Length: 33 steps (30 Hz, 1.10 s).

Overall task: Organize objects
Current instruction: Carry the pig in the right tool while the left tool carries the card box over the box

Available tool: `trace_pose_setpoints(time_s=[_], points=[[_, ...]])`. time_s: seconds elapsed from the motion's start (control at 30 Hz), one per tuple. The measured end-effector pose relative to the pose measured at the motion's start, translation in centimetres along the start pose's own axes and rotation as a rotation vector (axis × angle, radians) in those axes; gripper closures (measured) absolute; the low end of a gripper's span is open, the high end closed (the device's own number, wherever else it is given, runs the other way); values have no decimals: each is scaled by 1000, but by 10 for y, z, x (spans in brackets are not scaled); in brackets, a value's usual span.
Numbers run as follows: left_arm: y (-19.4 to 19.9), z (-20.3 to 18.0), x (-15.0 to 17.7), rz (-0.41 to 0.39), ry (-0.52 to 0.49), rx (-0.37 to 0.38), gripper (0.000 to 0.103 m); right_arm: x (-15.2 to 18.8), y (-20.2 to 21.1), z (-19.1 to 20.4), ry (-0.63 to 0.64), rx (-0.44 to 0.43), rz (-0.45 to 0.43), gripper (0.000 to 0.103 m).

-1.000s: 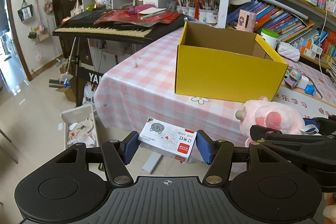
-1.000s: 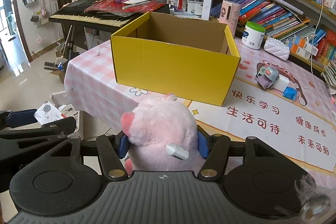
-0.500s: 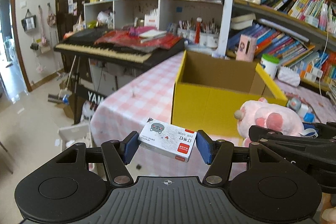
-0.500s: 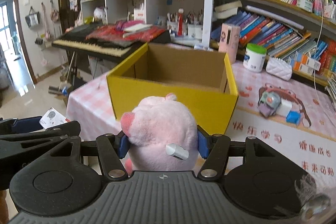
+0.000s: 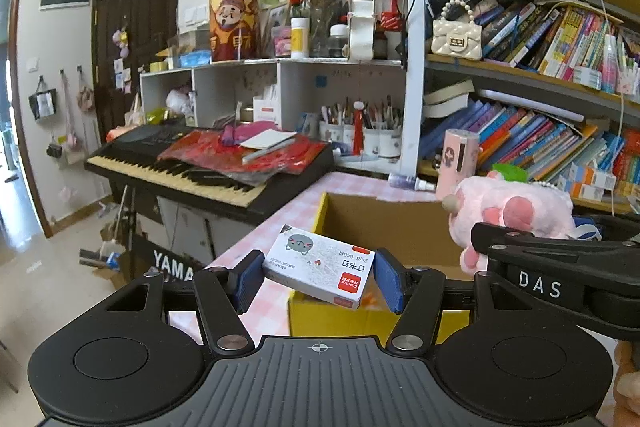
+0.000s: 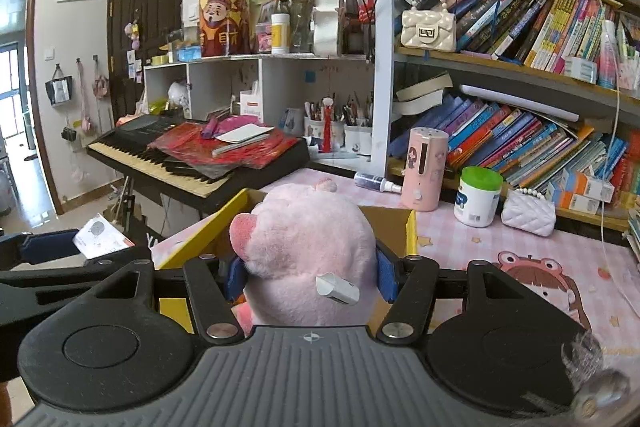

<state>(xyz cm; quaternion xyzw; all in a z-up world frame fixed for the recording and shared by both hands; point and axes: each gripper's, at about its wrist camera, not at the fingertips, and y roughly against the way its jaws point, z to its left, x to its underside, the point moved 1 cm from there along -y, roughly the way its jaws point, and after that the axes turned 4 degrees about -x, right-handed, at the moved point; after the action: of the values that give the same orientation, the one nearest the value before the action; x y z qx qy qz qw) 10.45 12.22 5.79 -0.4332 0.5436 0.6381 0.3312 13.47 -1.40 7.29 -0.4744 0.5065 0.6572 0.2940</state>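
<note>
My left gripper (image 5: pixel 318 273) clamps the small staple box (image 5: pixel 320 270) at lower centre of its frame, over the near wall of the yellow carton (image 5: pixel 320 311). My right gripper (image 6: pixel 310 273) squeezes the pink plush toy (image 6: pixel 308 251) at centre frame, carton (image 6: pixel 208 239) just behind. I'd carry both past the rim, lower them inside, then let go, keeping the two grippers apart
</note>
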Motion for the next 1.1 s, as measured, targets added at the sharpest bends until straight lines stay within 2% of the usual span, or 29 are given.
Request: trace_pose_setpoints(time_s=[0.23, 0.53, 0.83, 1.1], points=[[-40, -21, -2, 53, -8, -14, 44, -5, -47, -34, -9, 7, 60, 45], [-77, -44, 3, 124, -66, -33, 44, -1, -86, -57, -17, -11, 117, 45], [-99, -54, 13, 203, -105, -41, 44, -2, -115, -53, 35, -83, 180, 44], [-108, -55, 19, 250, -103, -42, 43, 8, -145, -48, 58, -130, 320, 44]])
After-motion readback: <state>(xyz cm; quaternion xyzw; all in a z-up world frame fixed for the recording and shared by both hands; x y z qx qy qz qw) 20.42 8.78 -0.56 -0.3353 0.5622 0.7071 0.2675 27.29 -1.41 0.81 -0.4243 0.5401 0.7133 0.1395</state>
